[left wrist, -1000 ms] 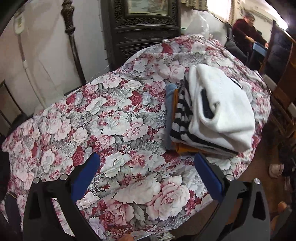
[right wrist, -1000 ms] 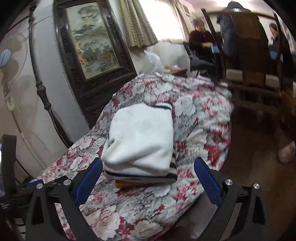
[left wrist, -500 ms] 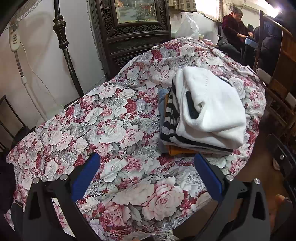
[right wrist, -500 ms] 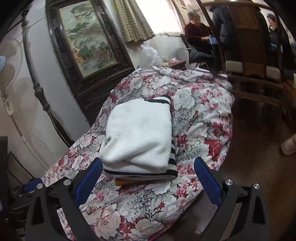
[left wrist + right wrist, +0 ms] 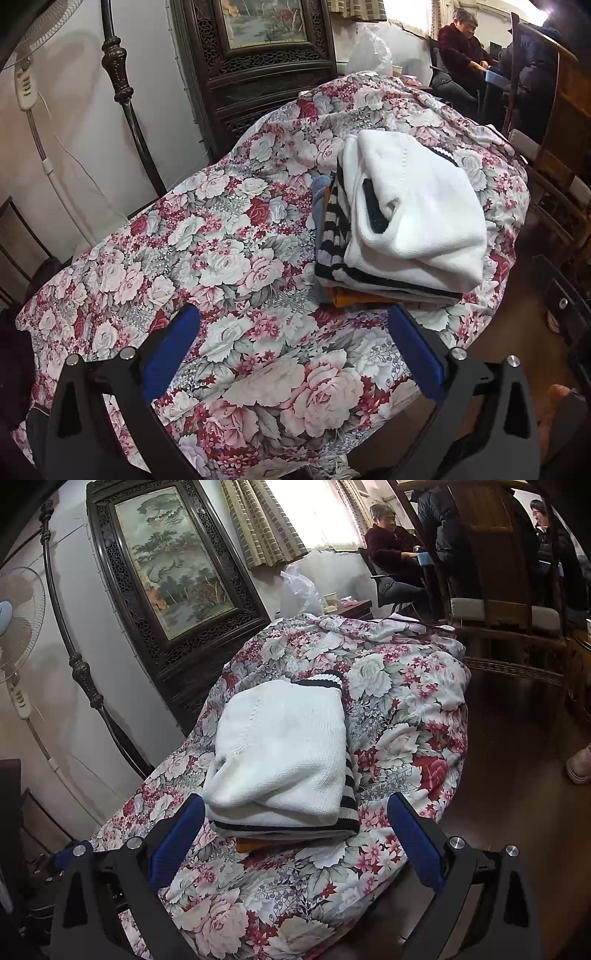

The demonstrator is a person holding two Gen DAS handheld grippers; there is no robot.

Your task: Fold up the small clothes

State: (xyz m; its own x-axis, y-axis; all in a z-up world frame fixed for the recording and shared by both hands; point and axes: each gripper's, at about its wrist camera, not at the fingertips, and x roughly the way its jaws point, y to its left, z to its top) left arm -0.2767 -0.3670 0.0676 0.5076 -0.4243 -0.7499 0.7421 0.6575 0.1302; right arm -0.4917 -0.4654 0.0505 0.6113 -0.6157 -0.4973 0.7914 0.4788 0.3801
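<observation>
My L gripper (image 5: 293, 347) wide open over floral cloth (image 5: 229, 258), R gripper (image 5: 295, 832) wide too, both empty, folded white sweater (image 5: 284, 753) tops clothes stack (image 5: 376, 273) mid-right of L view, ctr of R view

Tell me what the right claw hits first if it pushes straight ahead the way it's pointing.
Most likely the near edge of the folded stack: the right claw is open and aimed at the white sweater on top, with the floral cloth beneath. Depth is hard to judge.
</observation>
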